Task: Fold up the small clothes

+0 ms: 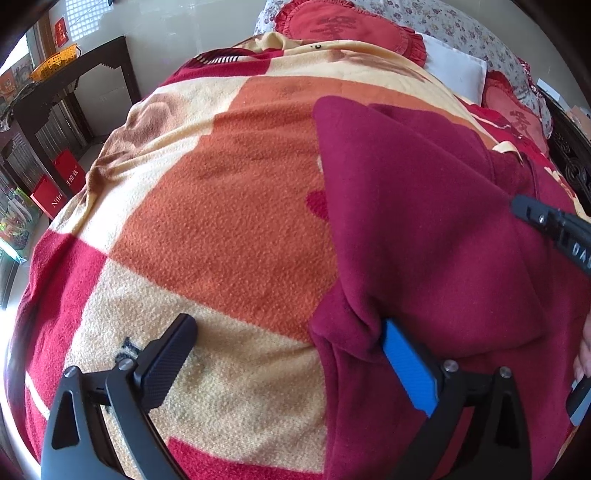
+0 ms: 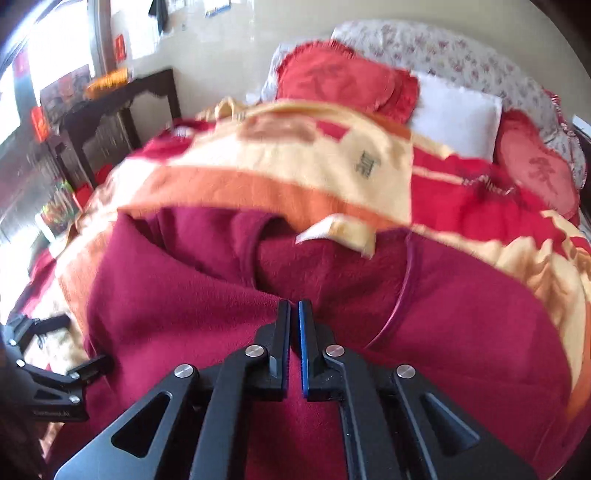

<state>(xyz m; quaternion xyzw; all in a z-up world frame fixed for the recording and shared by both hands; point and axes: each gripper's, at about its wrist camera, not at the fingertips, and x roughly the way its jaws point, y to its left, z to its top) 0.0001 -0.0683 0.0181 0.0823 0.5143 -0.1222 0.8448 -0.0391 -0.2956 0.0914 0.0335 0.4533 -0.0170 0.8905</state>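
Observation:
A maroon fleece garment lies spread on the blanket, with folds in it. In the left wrist view my left gripper stands open wide. Its blue pad touches the garment's left edge, and its black finger is over bare blanket. My right gripper reaches in from the right near the garment's top. In the right wrist view the right gripper is shut, tips sunk in the garment, with a sliver of maroon cloth between the pads. The left gripper shows at the left edge.
A checked orange, cream and red blanket covers the bed. Red ruffled cushions and a white pillow lie at the head. A dark wooden table with a yellow basket stands to the left. A hand shows at the right edge.

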